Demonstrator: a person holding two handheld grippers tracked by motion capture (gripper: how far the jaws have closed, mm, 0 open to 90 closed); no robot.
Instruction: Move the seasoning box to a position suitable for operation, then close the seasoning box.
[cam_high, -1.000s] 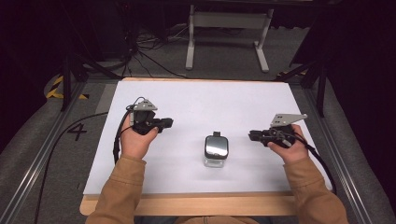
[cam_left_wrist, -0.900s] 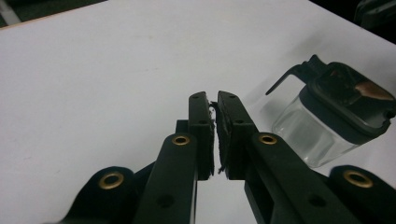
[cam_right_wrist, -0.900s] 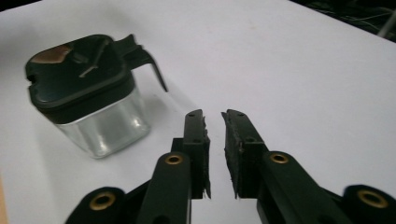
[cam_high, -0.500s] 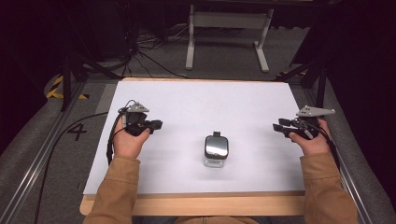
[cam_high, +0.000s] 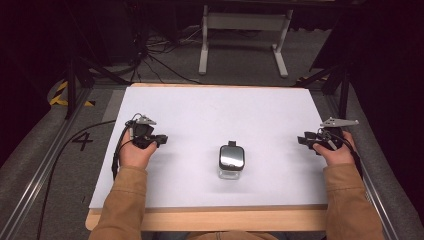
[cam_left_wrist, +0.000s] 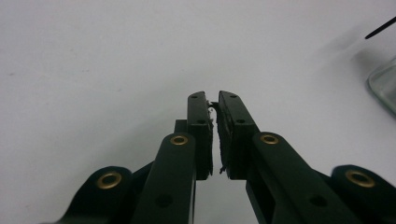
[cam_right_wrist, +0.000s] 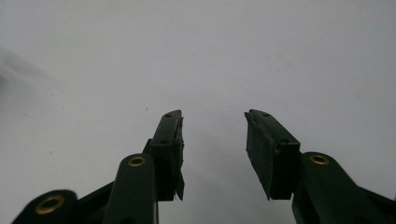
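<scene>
A small clear glass container (cam_high: 231, 160) with a dark glossy top and a black tab on its far side stands at the middle front of the white table (cam_high: 215, 107). My left gripper (cam_high: 162, 139) rests left of it and points toward it, jaws closed on nothing. In the left gripper view the gripper (cam_left_wrist: 213, 97) shows only a thin slit between frayed pads, and the container's glass edge (cam_left_wrist: 385, 86) sits at the far right. My right gripper (cam_high: 302, 140) lies near the table's right edge, well apart from the container. In the right gripper view the gripper (cam_right_wrist: 213, 119) stands open over bare table.
The table's wooden front edge (cam_high: 210, 220) runs along the bottom. Metal rails (cam_high: 45, 175) flank the table on both sides. Beyond the far edge are floor cables (cam_high: 165, 55) and a white stand (cam_high: 242, 22).
Both hands have drawn outward from the container. The right gripper moved far to the right, toward the table's edge. The left gripper shifted a little left and nearer the front.
</scene>
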